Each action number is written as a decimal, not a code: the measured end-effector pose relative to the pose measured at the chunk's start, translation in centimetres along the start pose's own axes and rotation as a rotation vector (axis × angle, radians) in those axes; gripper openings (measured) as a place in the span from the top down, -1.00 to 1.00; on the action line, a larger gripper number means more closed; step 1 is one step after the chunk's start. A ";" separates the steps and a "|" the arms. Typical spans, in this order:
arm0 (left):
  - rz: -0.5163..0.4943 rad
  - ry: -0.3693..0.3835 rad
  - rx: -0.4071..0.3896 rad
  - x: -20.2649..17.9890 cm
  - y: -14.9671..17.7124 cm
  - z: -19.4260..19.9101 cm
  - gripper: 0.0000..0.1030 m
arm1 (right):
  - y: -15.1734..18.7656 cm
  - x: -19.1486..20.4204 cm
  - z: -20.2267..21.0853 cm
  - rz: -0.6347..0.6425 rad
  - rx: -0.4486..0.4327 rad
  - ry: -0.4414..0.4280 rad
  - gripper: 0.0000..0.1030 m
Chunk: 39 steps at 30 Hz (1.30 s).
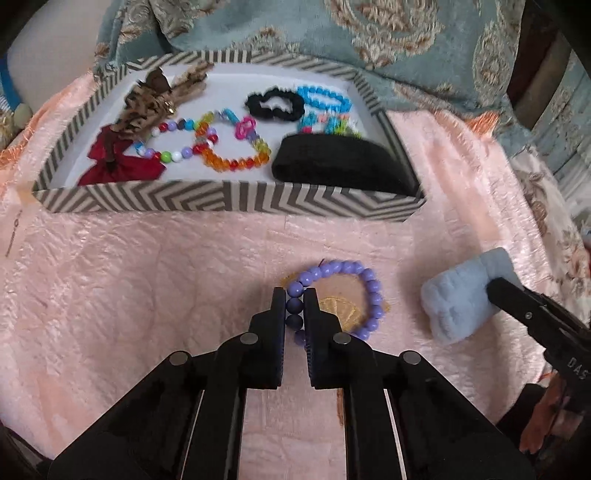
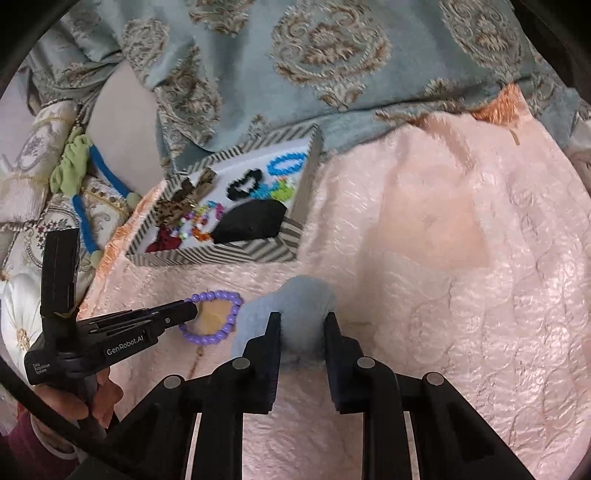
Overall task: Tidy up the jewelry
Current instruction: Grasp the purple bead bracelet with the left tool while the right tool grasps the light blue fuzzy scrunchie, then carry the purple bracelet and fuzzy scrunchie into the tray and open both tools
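A purple bead bracelet (image 1: pixel 364 291) lies on the pink quilt; my left gripper (image 1: pixel 295 295) is shut on its near-left beads. It also shows in the right wrist view (image 2: pixel 221 317), with the left gripper (image 2: pixel 194 312) at its left side. A fluffy light-blue scrunchie (image 1: pixel 458 295) lies to the right; my right gripper (image 2: pixel 303 319) is shut on it (image 2: pixel 295 306). The striped tray (image 1: pixel 229 201) behind holds bead bracelets (image 1: pixel 236 158), a black scrunchie (image 1: pixel 275 103), a black band (image 1: pixel 336 164) and bows.
The pink quilt (image 2: pixel 443 258) covers the surface. A blue-grey patterned cloth (image 1: pixel 332 33) lies behind the tray. A green and blue cord item (image 2: pixel 79 177) lies on a patterned cushion at the left in the right wrist view.
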<state>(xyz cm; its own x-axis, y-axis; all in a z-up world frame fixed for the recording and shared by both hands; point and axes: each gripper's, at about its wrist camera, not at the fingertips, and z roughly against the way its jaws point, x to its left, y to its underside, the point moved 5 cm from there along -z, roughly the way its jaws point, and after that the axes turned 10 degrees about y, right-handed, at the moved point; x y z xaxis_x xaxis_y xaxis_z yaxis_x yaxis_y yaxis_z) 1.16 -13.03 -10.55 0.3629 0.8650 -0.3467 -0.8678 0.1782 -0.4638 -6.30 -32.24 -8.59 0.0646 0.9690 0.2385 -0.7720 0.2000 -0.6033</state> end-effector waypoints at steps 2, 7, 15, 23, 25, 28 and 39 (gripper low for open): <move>-0.004 0.005 -0.031 -0.1 -0.3 1.6 0.84 | -0.4 0.8 0.9 0.017 -0.021 -0.010 0.60; -0.014 0.006 -0.091 -0.3 -1.1 5.6 0.84 | -1.6 2.8 3.1 0.055 -0.072 -0.027 0.60; -0.006 -0.044 -0.173 1.2 -2.5 10.5 0.84 | -3.0 4.9 5.4 0.085 -0.128 -0.036 0.60; -0.017 -0.085 -0.205 1.8 -3.8 12.1 0.84 | -4.0 6.2 5.7 0.105 -0.137 -0.037 0.60; -0.018 -0.091 -0.210 1.8 -4.1 12.2 0.84 | -4.2 6.4 5.6 0.109 -0.137 -0.037 0.60; -0.022 -0.097 -0.211 1.9 -4.6 12.2 0.84 | -4.5 6.6 5.5 0.117 -0.135 -0.034 0.60; -0.039 -0.120 -0.200 2.3 -6.8 10.9 0.84 | -6.7 7.1 3.9 0.138 -0.136 -0.033 0.60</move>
<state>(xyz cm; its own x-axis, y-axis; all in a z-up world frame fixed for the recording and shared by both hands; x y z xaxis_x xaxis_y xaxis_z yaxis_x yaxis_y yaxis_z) 4.22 -7.16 0.70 0.3412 0.9111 -0.2313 -0.7649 0.1260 -0.6317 -3.16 -27.26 0.14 -0.0584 0.9838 0.1697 -0.6793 0.0854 -0.7288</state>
